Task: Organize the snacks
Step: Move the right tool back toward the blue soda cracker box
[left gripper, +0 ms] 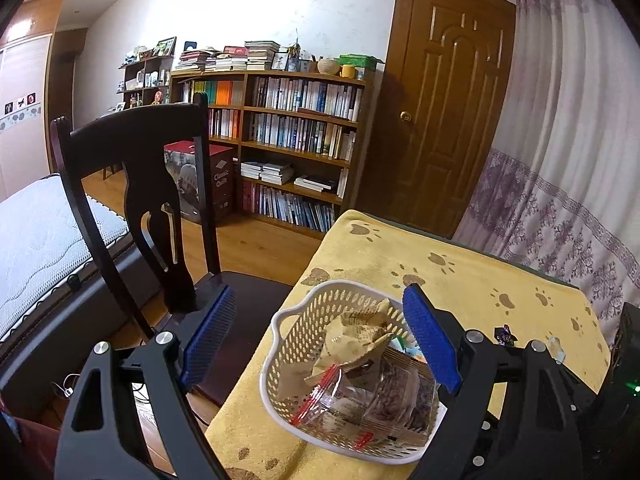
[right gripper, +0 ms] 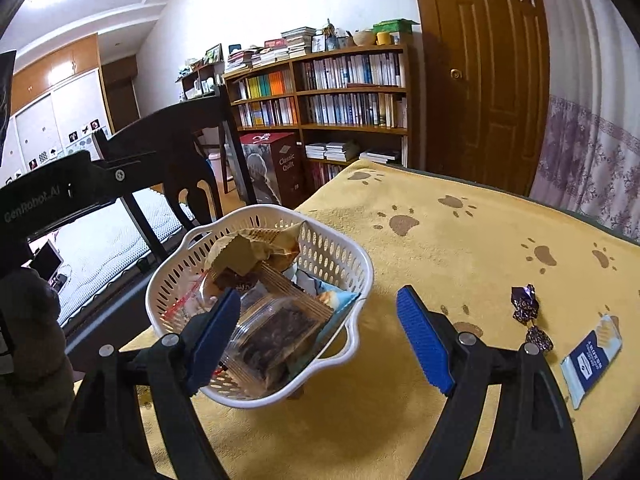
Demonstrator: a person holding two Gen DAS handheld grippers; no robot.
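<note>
- We hold the left gripper [left gripper: 320, 344] wide open over the white basket [left gripper: 288, 344] of snacks.
- Our right gripper [right gripper: 324, 340] is also wide open; the purple candy [right gripper: 525, 303] and blue packet [right gripper: 591, 356] lie to its right.

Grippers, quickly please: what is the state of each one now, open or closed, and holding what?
Left gripper: open, holding nothing, above the basket.
Right gripper: open, holding nothing.
</note>
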